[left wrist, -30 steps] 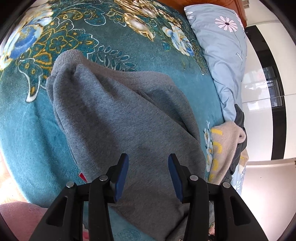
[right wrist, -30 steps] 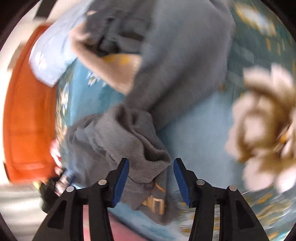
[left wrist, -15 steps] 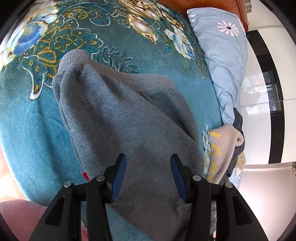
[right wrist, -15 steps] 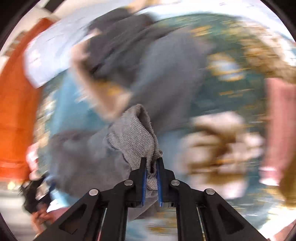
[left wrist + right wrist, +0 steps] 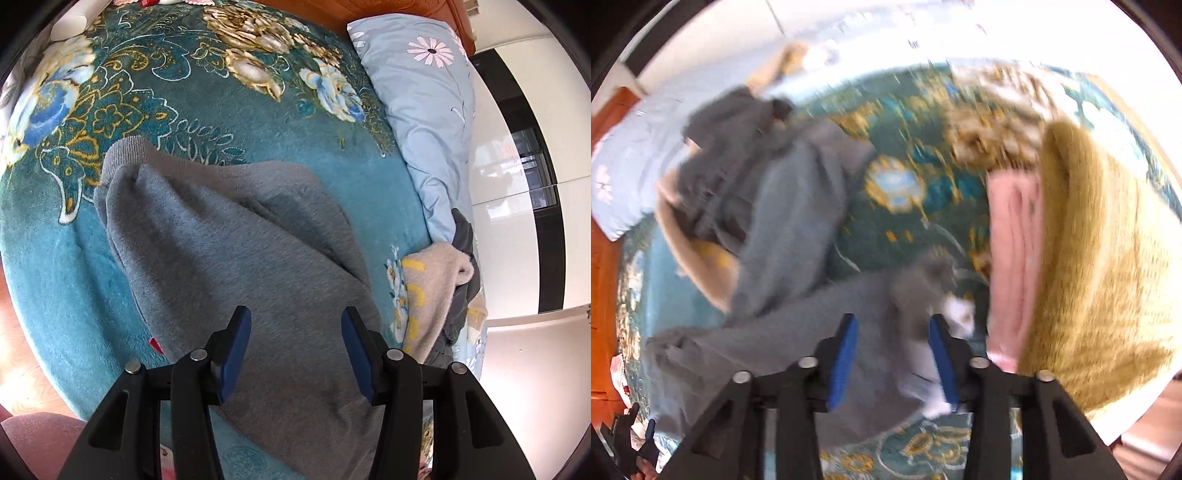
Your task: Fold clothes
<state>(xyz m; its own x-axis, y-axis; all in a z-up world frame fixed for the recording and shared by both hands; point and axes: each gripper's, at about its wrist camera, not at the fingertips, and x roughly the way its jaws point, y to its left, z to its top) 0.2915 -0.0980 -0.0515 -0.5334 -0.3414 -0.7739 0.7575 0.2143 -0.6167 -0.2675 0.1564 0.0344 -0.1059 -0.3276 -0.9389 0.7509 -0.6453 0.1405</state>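
Observation:
A grey sweatshirt [image 5: 221,258] lies spread on the teal flowered blanket [image 5: 184,92], its ribbed hem towards the far left. My left gripper [image 5: 295,325] hangs just above its near part, open, with no cloth between the blue pads. The right wrist view is blurred. There my right gripper [image 5: 892,332] hovers over a long grey sleeve [image 5: 798,332] stretched across the blanket. Its jaws are opening. The sleeve end shows between them, and the pads stand apart from it.
A light blue pillow [image 5: 424,110] lies along the bed's far right edge. Beside it sits a heap with a beige garment [image 5: 432,288] and dark grey clothes [image 5: 727,158]. Folded pink cloth [image 5: 1015,258] and a mustard fuzzy cloth [image 5: 1100,277] lie right of my right gripper. An orange headboard [image 5: 605,258] borders the bed.
Half a second ago my right gripper was shut on the grey sleeve's cuff. Now its jaws stand apart and the sleeve lies stretched out below. My left gripper rose slightly.

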